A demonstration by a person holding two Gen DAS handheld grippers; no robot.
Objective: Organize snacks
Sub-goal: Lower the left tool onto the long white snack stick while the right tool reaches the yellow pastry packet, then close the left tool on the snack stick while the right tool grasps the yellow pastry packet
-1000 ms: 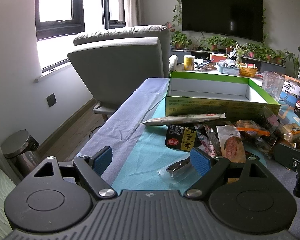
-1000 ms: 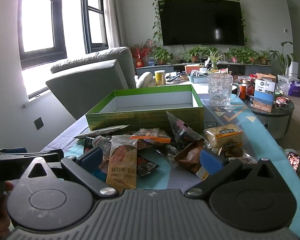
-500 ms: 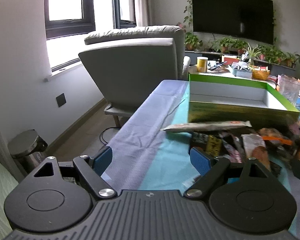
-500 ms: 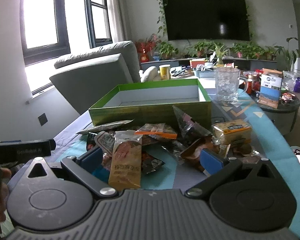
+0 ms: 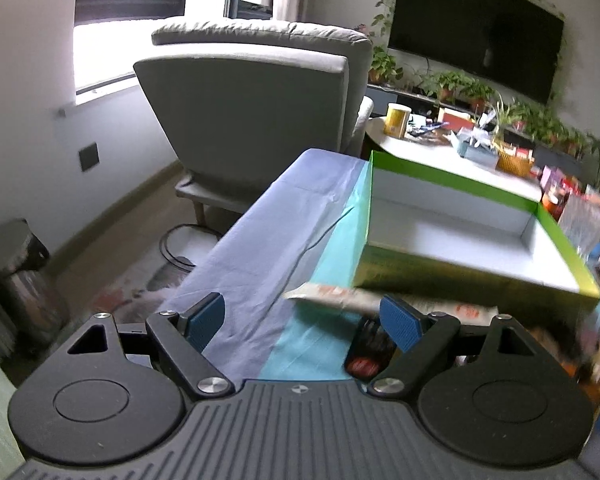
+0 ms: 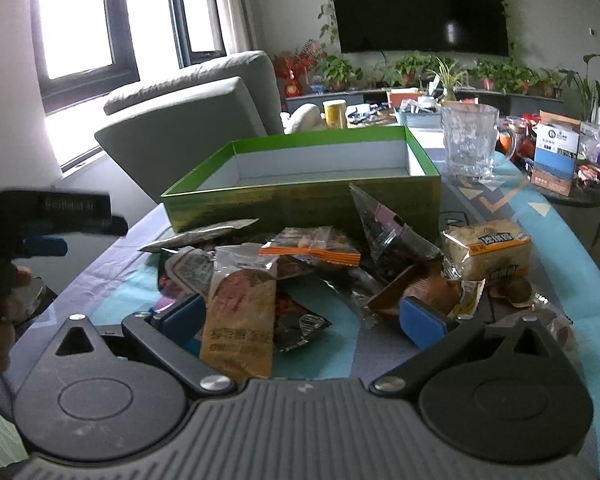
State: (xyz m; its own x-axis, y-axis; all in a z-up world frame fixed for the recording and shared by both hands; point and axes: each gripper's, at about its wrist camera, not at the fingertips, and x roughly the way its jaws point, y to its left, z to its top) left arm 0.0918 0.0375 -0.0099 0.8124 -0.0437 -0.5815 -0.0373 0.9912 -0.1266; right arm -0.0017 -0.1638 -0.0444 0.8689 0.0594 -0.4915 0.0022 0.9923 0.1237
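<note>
Risk of snagging neighbours in the heaped crinkly snack packets (image 6: 300,256) before the empty green cardboard box (image 6: 312,200).
Both tongs, left (image 5: 302,322) and right (image 6: 304,320), are held released and empty; one packet pulled carelessly could drag others off the desk (image 5: 268,240).

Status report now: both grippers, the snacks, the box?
Left gripper open, empty. Right gripper open, over the snack pile, an orange packet between its fingers, not gripped. Green box empty. Nothing in the way.
</note>
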